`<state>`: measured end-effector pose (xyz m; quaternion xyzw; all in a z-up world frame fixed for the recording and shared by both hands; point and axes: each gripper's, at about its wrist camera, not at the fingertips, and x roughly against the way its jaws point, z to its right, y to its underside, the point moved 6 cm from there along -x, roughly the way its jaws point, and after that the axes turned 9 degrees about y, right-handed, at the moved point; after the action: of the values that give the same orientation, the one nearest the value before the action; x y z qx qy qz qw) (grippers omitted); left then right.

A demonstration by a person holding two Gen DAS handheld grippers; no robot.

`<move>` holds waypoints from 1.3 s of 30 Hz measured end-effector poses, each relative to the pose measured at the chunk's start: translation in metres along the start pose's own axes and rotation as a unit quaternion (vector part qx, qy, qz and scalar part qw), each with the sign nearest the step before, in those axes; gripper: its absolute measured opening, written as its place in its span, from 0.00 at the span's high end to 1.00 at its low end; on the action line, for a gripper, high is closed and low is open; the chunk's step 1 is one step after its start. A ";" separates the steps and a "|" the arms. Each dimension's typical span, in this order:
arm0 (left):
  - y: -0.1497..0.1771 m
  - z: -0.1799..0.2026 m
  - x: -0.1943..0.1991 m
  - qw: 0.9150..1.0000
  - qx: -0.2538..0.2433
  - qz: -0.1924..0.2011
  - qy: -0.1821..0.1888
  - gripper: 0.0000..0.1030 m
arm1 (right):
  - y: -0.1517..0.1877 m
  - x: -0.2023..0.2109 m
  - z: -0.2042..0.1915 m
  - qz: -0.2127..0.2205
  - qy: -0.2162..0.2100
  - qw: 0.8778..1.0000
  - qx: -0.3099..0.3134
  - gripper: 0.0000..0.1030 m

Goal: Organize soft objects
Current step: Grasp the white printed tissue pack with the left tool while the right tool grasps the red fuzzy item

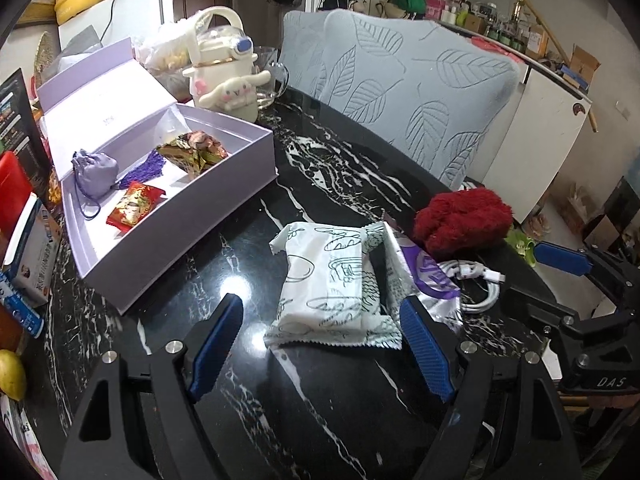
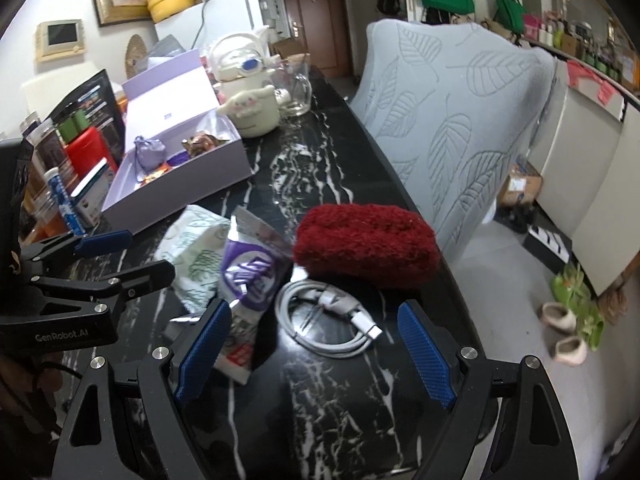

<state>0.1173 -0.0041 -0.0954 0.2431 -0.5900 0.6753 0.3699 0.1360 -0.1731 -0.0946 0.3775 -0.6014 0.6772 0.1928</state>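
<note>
A white soft packet with green line drawings [image 1: 332, 284] lies on the black marble table [image 1: 320, 168], and my left gripper [image 1: 324, 344] stands open just in front of it, its near edge between the blue pads. Beside it lie a purple-and-white wrapper [image 2: 248, 272], a coiled white cable [image 2: 328, 316] and a fuzzy red bundle [image 2: 364, 244]. My right gripper [image 2: 316, 348] is open above the cable, holding nothing. An open lilac box [image 1: 168, 200] at the left holds a lilac pouch [image 1: 96, 174], a red sachet [image 1: 136, 204] and a gold-patterned packet [image 1: 196, 150].
A cream cartoon kettle [image 1: 224, 76] and a glass jug [image 2: 296, 88] stand behind the box. Boxes and bottles [image 2: 68, 176] crowd the table's left edge. A pale blue leaf-pattern chair cover [image 1: 416, 92] stands along the far side. The table edge curves down to the floor on the right.
</note>
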 end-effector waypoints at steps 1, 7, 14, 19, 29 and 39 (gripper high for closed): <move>0.000 -0.001 -0.003 1.000 0.001 -0.004 0.000 0.22 | -0.001 -0.003 0.002 -0.002 0.000 1.000 -0.002 0.16; -0.003 -0.003 -0.026 1.000 0.003 -0.030 0.007 0.22 | -0.004 -0.021 0.013 -0.017 0.001 1.000 -0.015 0.16; -0.005 -0.003 -0.048 0.999 -0.003 -0.050 0.001 0.22 | -0.011 -0.040 0.023 -0.024 0.016 0.999 -0.013 0.04; -0.005 -0.004 -0.060 0.998 -0.001 -0.066 -0.002 0.22 | -0.017 -0.051 0.026 -0.022 0.028 0.999 -0.007 0.00; -0.003 -0.011 -0.067 0.997 0.016 -0.077 0.016 0.22 | -0.034 -0.074 0.023 -0.024 0.003 1.000 -0.009 0.00; -0.004 -0.007 -0.075 0.997 -0.014 -0.082 -0.004 0.21 | -0.033 -0.074 0.021 -0.016 -0.034 0.999 -0.038 0.43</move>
<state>0.1668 -0.0134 -0.1514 0.2883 -0.5794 0.6330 0.4249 0.2132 -0.1727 -0.1274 0.4021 -0.6265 0.6379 0.1972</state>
